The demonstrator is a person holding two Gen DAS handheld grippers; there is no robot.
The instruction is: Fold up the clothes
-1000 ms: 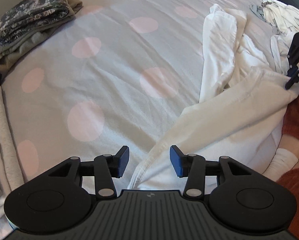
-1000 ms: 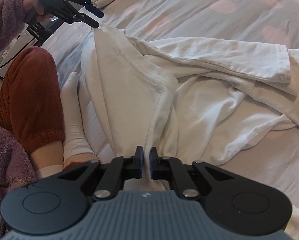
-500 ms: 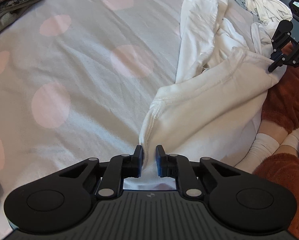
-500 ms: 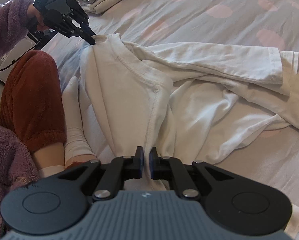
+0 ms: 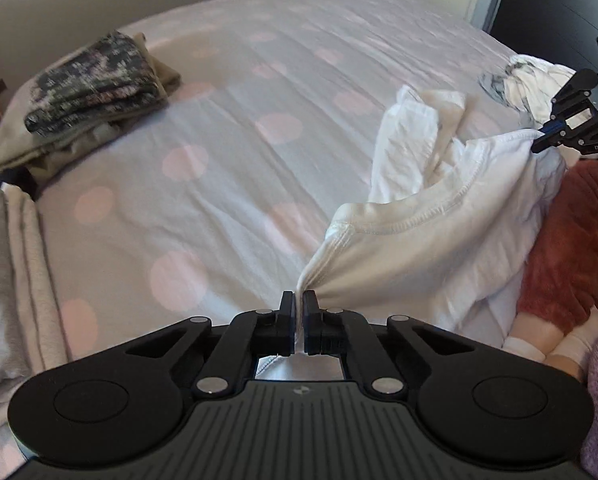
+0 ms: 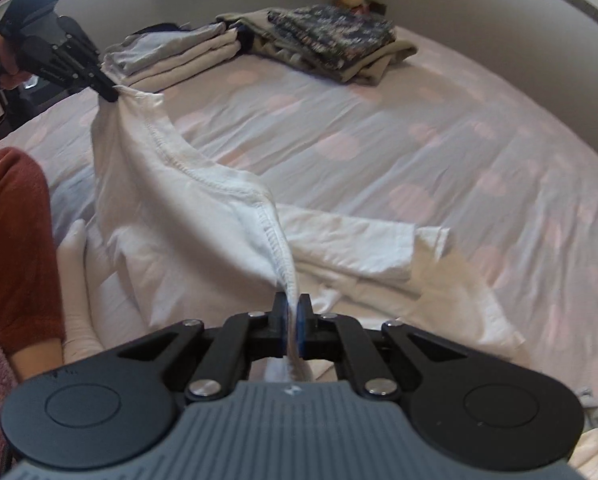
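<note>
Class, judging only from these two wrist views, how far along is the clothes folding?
Done: folded stacks sit at the far side of the bed. In hand: the left gripper and right gripper each pinch the white shirt, stretched between them, unfolded. Left: that shirt, plus a crumpled pile beyond it.

I am seeing a wide stretch of the spotted bedsheet point(image 6: 439, 128) lying bare across the middle of the bed, giving both grippers room to pass forward. The folded camouflage pile point(image 5: 99, 80) and the folded pale stack point(image 6: 171, 56) are sitting along the far and left edges, bounding that space. The white shirt point(image 6: 203, 216) is hanging stretched between the left gripper point(image 5: 299, 304) and the right gripper point(image 6: 292, 316), its sleeve trailing over the sheet on my right. My rust-coloured knee point(image 5: 571, 236) is blocking the near side, and a crumpled heap of laundry point(image 5: 527, 80) is crowding the right corner.
</note>
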